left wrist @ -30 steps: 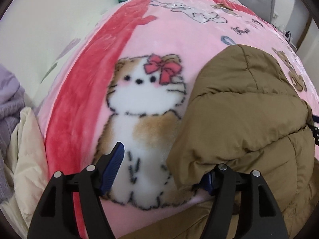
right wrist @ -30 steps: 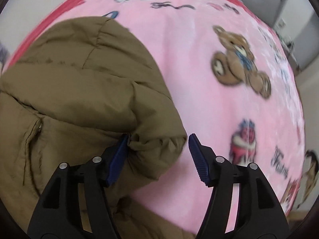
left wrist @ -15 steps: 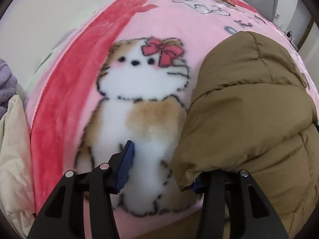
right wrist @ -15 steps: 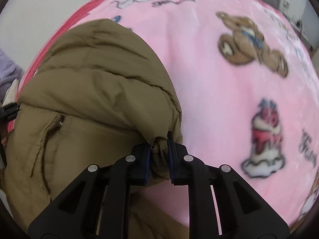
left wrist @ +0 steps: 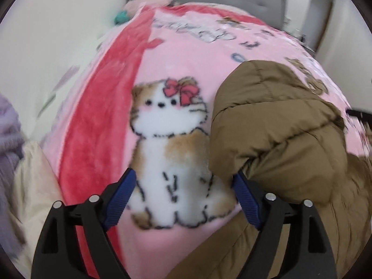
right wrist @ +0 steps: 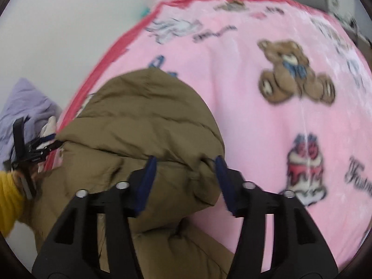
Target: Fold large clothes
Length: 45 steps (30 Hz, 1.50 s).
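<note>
A purple cloth (left wrist: 9, 139) and a cream cloth (left wrist: 30, 186) are lying at the far left, beside the bed. A pink blanket (left wrist: 186, 53) with a red stripe (left wrist: 104, 116) is covering the bed, and a white and brown kitten picture (left wrist: 167, 144) is sitting on it.

The left gripper (left wrist: 183, 200) is hanging over the kitten. Its blue pads (left wrist: 121, 200) have just been opening and are standing far apart. Nothing is between them; the right pad is just beside the edge of the coat.

The brown puffy coat (left wrist: 279, 127) is lying on the blanket, to the right of the kitten, with its top part folded over the rest.

In the right view, a yellow sleeve (right wrist: 7, 204) is showing at the left edge. The right gripper (right wrist: 183, 181) is hanging over the coat's right edge. Its jaws have just been opening and are apart, and a fold of the coat is sitting between them, but I cannot tell if the pads are touching it. A teddy bear picture (right wrist: 295, 69) and a cake picture (right wrist: 304, 169) are showing on the blanket further right.
</note>
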### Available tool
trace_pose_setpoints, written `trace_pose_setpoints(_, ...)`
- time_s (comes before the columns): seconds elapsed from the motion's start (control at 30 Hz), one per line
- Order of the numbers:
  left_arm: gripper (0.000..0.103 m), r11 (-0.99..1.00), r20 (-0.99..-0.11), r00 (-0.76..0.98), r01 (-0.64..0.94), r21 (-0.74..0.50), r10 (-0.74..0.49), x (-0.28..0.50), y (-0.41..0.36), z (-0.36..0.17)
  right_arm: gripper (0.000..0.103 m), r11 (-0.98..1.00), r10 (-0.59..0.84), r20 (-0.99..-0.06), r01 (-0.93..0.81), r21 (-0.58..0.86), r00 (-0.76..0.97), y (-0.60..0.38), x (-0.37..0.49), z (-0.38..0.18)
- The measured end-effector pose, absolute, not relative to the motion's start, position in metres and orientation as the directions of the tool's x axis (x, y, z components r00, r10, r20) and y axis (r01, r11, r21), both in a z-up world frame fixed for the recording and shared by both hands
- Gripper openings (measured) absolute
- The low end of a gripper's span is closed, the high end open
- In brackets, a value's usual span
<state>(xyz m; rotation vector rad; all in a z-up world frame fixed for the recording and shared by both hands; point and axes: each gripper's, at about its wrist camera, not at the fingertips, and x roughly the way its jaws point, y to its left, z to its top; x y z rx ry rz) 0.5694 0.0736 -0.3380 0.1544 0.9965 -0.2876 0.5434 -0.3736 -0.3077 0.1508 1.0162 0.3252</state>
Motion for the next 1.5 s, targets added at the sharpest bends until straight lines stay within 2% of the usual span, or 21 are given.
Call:
trace_pose_setpoints(0.07,0.083,0.935,-0.834,0.526,0.352,0.034,-0.168,0.574,0.07,-0.325,0.065,0.944,0.325,-0.81,-0.223,0.245,0.488,-0.369,0.553,-0.296)
trace_pose_setpoints(0.2,0.09,0.917,-0.817,0.546,0.395,0.056,-0.186,0.605,0.051,-0.307,0.065,0.941,0.308,-0.825,-0.28,0.19,0.474,-0.354,0.591,-0.289)
trace_pose_setpoints(0.4,0.09,0.869,-0.813,0.496,0.494,-0.025,-0.305,0.657,0.003,-0.294,0.065,0.935,0.243,-0.878,-0.342,0.098,0.413,-0.315,0.644,-0.312)
trace_pose_setpoints(0.53,0.09,0.862,-0.858,0.428,0.505,-0.034,-0.285,0.698,-0.028,-0.313,0.065,0.935,0.17,-0.917,-0.352,0.035,0.362,-0.305,0.673,-0.34)
trace_pose_setpoints(0.57,0.09,0.861,-0.867,0.414,0.508,-0.033,-0.278,0.703,-0.032,-0.318,0.066,0.938,0.157,-0.922,-0.346,0.027,0.353,-0.305,0.679,-0.345)
trace_pose_setpoints(0.67,0.09,0.851,-0.916,0.343,0.526,0.004,-0.208,0.722,-0.05,-0.347,0.088,0.95,0.096,-0.942,-0.312,-0.009,0.321,-0.31,0.695,-0.361)
trace_pose_setpoints(0.73,0.089,0.835,-0.943,0.29,0.549,0.026,-0.162,0.726,-0.059,-0.367,0.084,0.953,0.123,-0.945,-0.303,0.026,0.304,-0.311,0.702,-0.37)
trace_pose_setpoints(0.77,0.089,0.833,-0.947,0.279,0.553,0.025,-0.157,0.726,-0.062,-0.373,0.073,0.952,0.133,-0.942,-0.303,0.035,0.307,-0.31,0.703,-0.372)
trace_pose_setpoints(0.8,0.088,0.836,-0.947,0.278,0.549,0.017,-0.163,0.726,-0.062,-0.377,0.057,0.947,0.16,-0.939,-0.317,0.059,0.303,-0.308,0.704,-0.376)
trace_pose_setpoints(0.83,0.087,0.84,-0.947,0.276,0.543,0.012,-0.165,0.725,-0.062,-0.38,0.051,0.943,0.175,-0.94,-0.324,0.074,0.294,-0.306,0.703,-0.38)
trace_pose_setpoints(0.87,0.08,0.848,-0.947,0.268,0.531,-0.01,-0.179,0.725,-0.061,-0.386,0.041,0.94,0.188,-0.942,-0.328,0.09,0.279,-0.304,0.702,-0.384)
trace_pose_setpoints(0.93,0.07,0.855,-0.944,0.263,0.517,-0.036,-0.199,0.722,-0.061,-0.392,0.033,0.937,0.189,-0.937,-0.338,0.083,0.294,-0.298,0.698,-0.387)
trace_pose_setpoints(1.0,0.05,0.839,-0.926,0.31,0.544,-0.015,-0.217,0.712,-0.066,-0.391,0.021,0.939,0.186,-0.929,-0.335,0.074,0.318,-0.299,0.693,-0.386)
trace_pose_setpoints(1.07,0.039,0.835,-0.914,0.345,0.55,0.011,-0.215,0.704,-0.07,-0.391,0.014,0.944,0.199,-0.919,-0.318,0.087,0.339,-0.301,0.69,-0.382)
trace_pose_setpoints(1.2,0.02,0.821,-0.876,0.429,0.567,0.071,-0.22,0.687,-0.072,-0.375,0.008,0.942,0.211,-0.895,-0.326,0.079,0.394,-0.3,0.679,-0.367)
trace_pose_setpoints(1.3,0.017,0.815,-0.826,0.502,0.572,0.096,-0.255,0.669,-0.066,-0.348,0.008,0.937,0.259,-0.838,-0.337,0.096,0.48,-0.304,0.659,-0.338)
trace_pose_setpoints(1.5,0.015,0.796,-0.739,0.565,0.602,0.064,-0.367,0.616,-0.043,-0.289,0.007,0.903,0.368,-0.729,-0.41,0.131,0.577,-0.31,0.592,-0.273)
